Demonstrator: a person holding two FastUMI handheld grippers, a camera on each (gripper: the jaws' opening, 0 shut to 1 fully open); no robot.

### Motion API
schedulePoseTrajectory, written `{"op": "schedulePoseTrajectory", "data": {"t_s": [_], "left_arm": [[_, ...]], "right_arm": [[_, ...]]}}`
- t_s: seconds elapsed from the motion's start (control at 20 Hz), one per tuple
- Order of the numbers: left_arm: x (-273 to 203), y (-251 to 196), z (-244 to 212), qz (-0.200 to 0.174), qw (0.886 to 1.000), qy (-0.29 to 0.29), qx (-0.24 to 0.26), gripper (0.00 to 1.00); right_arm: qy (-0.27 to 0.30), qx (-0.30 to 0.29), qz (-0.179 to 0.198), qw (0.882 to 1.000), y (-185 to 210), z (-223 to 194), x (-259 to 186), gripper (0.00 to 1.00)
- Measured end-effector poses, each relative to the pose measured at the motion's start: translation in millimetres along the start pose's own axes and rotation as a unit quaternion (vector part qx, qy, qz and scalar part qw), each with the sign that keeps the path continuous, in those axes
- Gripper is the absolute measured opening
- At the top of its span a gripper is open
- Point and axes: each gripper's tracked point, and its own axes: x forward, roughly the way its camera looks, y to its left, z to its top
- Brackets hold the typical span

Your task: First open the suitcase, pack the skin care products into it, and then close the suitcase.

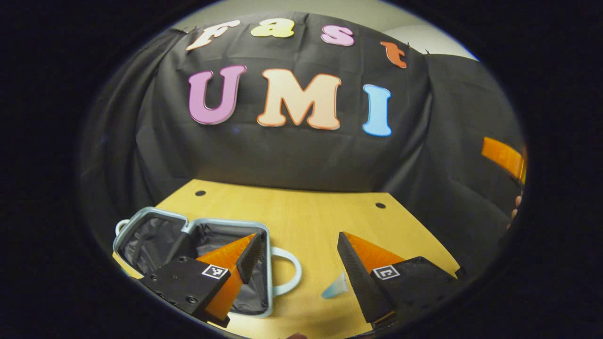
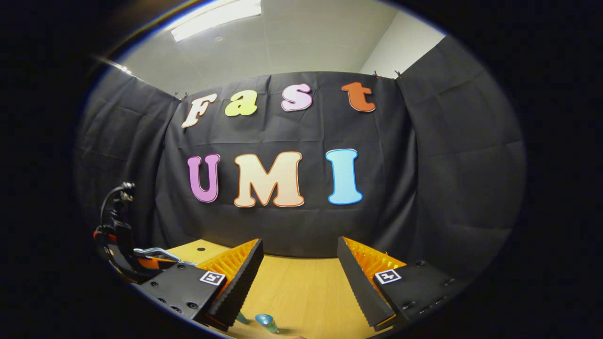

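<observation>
- The case [image 1: 198,245] lies open on the left of the table [image 1: 306,212], both lined halves facing up and, as far as they show, holding nothing, so opening looks done and packing is the step in hand.
- In the left gripper view the left gripper [image 1: 297,259] hangs over the table with its fingers spread and nothing between them; its left finger overlaps the case's near half.
- Just ahead of it, between the fingers, a small pale-blue item [image 1: 335,287] lies on the wood, probably one of the skin care products; too little shows to name it.
- In the right gripper view the right gripper [image 2: 299,268] is also spread and holds nothing. A small teal item [image 2: 266,322] sits on the table below it, at the bottom edge.
- The right gripper view also catches the other gripper [image 2: 118,245] far left.
- Next move, as I judge it: lower a gripper over one item, close on it, carry it left and drop it into the case.
- The table is light wood with two dark holes [image 1: 200,193] near its far edge.
- Black cloth [image 2: 447,165] walls the booth; above it are a pale ceiling and a strip light [image 2: 216,16].
</observation>
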Motion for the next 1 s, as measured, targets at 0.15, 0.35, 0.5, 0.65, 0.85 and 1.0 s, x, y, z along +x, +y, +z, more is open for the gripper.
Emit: {"op": "schedulePoseTrajectory", "data": {"t_s": [0.15,0.35,0.5,0.65,0.85,1.0], "left_arm": [[12,-24,-38,-0.018,0.999,0.042,0.004,0.95],[27,-44,-85,-0.027,0.996,0.088,-0.007,0.96],[36,-53,-118,-0.032,0.992,0.120,-0.020,0.94],[53,-58,-152,-0.025,0.988,0.149,-0.027,0.85],[71,-52,-171,-0.002,0.986,0.166,-0.018,0.43],[80,-54,-160,-0.015,0.989,0.147,-0.024,0.22]], "right_arm": [[0.003,-0.004,-0.002,1.000,-13,-3,-5,0.99],[0.005,-0.012,-0.008,1.000,-29,-6,-9,0.99],[0.013,-0.016,-0.011,1.000,-35,-13,-10,0.99],[0.029,-0.021,-0.006,0.999,-35,-31,-9,0.99],[0.039,-0.026,0.005,0.999,-30,-55,-10,0.99],[0.056,-0.024,0.034,0.998,-7,-81,-9,0.99]]}}
